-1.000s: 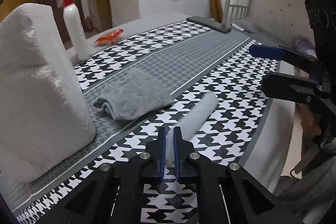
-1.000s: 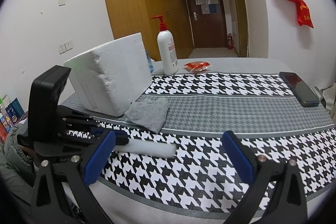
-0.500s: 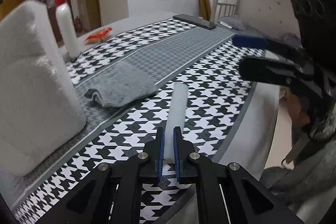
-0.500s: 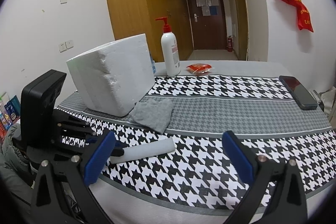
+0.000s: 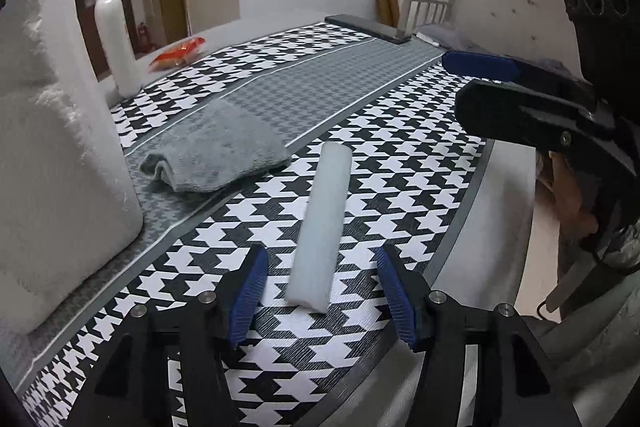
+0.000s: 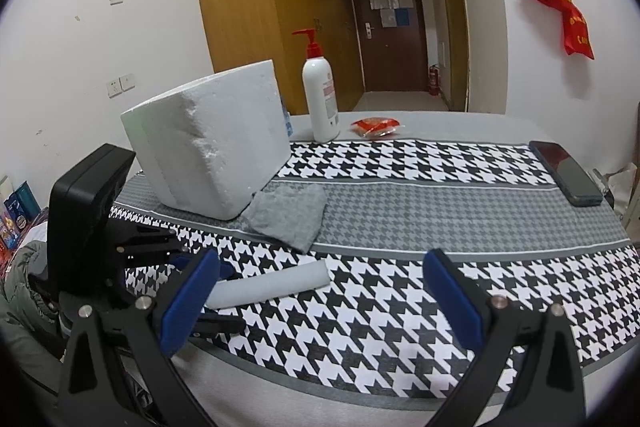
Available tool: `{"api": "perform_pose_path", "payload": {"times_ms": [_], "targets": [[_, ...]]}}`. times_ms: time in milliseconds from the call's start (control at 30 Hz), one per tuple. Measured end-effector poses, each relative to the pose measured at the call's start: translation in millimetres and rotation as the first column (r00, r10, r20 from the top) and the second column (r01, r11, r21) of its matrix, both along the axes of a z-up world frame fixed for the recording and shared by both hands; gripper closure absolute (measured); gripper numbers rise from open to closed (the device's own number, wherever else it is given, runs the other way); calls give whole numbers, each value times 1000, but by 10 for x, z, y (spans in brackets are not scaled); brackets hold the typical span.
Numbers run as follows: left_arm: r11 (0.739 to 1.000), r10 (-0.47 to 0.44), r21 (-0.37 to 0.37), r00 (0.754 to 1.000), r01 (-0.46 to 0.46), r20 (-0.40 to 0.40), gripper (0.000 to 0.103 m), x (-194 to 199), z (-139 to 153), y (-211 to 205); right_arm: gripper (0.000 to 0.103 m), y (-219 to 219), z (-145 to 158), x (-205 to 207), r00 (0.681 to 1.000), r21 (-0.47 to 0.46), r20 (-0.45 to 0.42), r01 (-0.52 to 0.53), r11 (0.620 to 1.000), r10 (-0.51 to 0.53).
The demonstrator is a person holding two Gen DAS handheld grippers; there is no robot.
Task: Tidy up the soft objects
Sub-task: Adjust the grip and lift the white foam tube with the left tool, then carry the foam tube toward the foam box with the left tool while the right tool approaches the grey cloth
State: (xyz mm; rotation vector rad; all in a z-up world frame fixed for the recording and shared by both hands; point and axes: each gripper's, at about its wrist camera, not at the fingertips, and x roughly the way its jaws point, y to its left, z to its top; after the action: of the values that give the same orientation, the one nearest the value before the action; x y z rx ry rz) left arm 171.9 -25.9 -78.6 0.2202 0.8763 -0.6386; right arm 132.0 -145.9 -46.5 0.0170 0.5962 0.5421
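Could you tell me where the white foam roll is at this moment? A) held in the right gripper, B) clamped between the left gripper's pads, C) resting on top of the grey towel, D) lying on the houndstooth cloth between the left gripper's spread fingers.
D: the white foam roll lies flat on the houndstooth cloth, with the opening left gripper clear of it on both sides.

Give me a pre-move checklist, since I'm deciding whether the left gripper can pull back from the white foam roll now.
1. Foam roll lying flat on the houndstooth cloth: ok.
2. Left gripper pads off the roll: ok; jaws opening, with the roll's near end just ahead of them.
3. Roll apart from the grey towel: ok.
4. Right gripper empty and open: ok.
5. Foam block upright beside the towel: ok.
6. Roll clear of the table edge: ok, though the near end is close.
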Motion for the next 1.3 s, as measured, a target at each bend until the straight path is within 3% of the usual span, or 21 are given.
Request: {"api": "perform_pose_path", "payload": {"times_ms": [100, 300, 633, 767, 933, 1167, 1300], "targets": [[1000, 26, 17, 1000, -26, 15, 79, 36, 0, 0, 0, 0, -2, -5, 1000, -4, 2, 4, 1000, -4], [998, 52, -20, 999, -52, 14, 89, 79, 46, 85, 0, -16, 28, -26, 1000, -1, 6, 16, 1000, -16], [987, 139, -90, 984, -130, 108, 89, -135, 184, 310, 0, 156, 108, 10, 1000, -20, 17, -7, 1000, 7], [974, 212, -108, 967, -198, 141, 89, -256, 233, 461, 0, 252, 116, 46, 1000, -22, 17, -24, 999, 24], [935, 351, -125, 911, -331, 215, 88, -422, 331, 660, 0, 398, 97, 106, 999, -28, 7, -46, 999, 46], [828, 560, -166, 773, -535, 298, 85, -551, 421, 934, 0, 599, 93, 172, 998, -45, -1, -58, 997, 58], [790, 606, -140, 728, -596, 321, 85, -562, 409, 978, 0, 707, 88, 229, 998, -47, -8, -68, 997, 67]]}}
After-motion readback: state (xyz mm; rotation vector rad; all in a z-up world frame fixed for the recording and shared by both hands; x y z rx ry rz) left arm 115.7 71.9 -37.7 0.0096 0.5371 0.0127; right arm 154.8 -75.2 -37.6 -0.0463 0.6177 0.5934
